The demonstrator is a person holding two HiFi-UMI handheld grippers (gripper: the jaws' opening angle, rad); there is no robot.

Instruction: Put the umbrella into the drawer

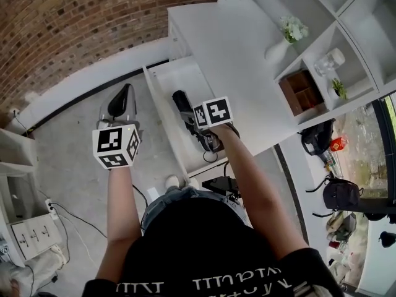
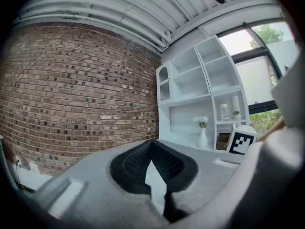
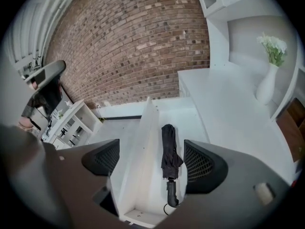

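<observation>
1. The folded black umbrella (image 3: pixel 167 149) lies lengthwise in the open drawer (image 3: pixel 143 137), handle at the near end. It is probably light, with soft, slippery cloth, so the stiff handle is the surer hold.
2. The right gripper (image 3: pixel 152 159) hangs above it, jaws apart and empty. The left gripper (image 2: pixel 153 162), further left, is clenched on nothing.
3. The white cabinet top (image 3: pixel 228 109) is to the right, the grey floor (image 3: pixel 119 126) to the left, and the brick wall (image 3: pixel 133 46) is far.

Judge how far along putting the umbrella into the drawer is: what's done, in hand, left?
Done: the folded black umbrella lies inside the open drawer. In hand: nothing; the right gripper stands open above it, and the left gripper is shut and empty. Left: probably only pushing the drawer closed.
</observation>
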